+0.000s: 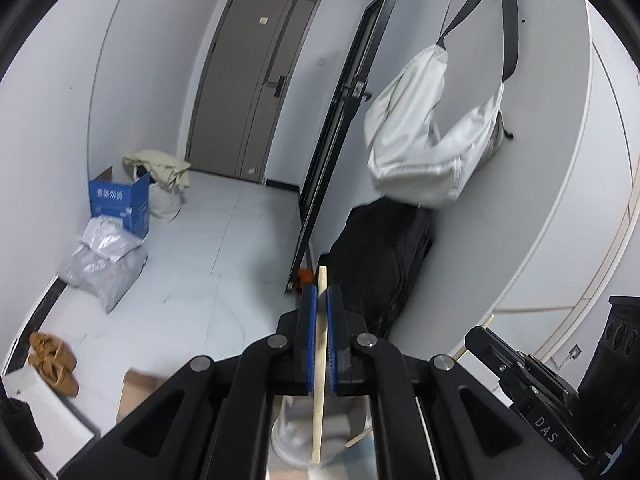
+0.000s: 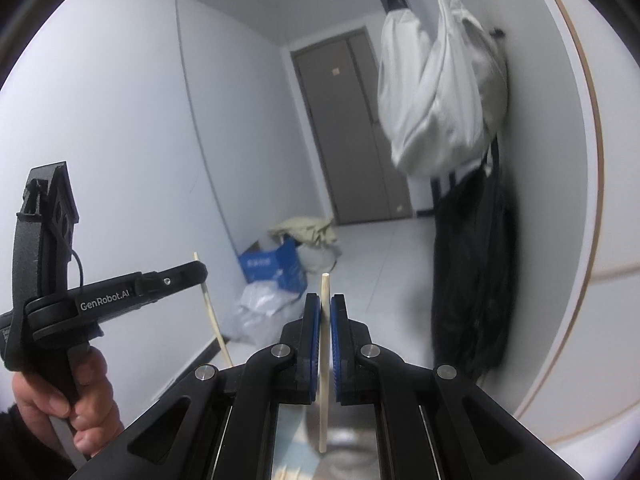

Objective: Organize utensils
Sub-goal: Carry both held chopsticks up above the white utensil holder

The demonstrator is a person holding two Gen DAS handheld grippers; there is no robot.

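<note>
A: Left wrist view: what is the left tool (image 1: 322,294) doing?

B: It is squeezing a thin wooden chopstick (image 1: 320,364) between its blue pads (image 1: 308,336), pointing up over a grey cup (image 1: 304,436).

A: And the right tool (image 2: 325,304)?

B: It is pinching another chopstick (image 2: 325,364) the same way. Both sticks are being held up in the air, with a white bag (image 2: 436,88) hanging on the wall behind.

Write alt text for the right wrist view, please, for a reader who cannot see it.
The right gripper, with blue-padded black fingers, is shut on a thin pale wooden chopstick. At left, the left gripper holds a second wooden chopstick. Behind: a white fabric bag hanging on the wall.
</note>
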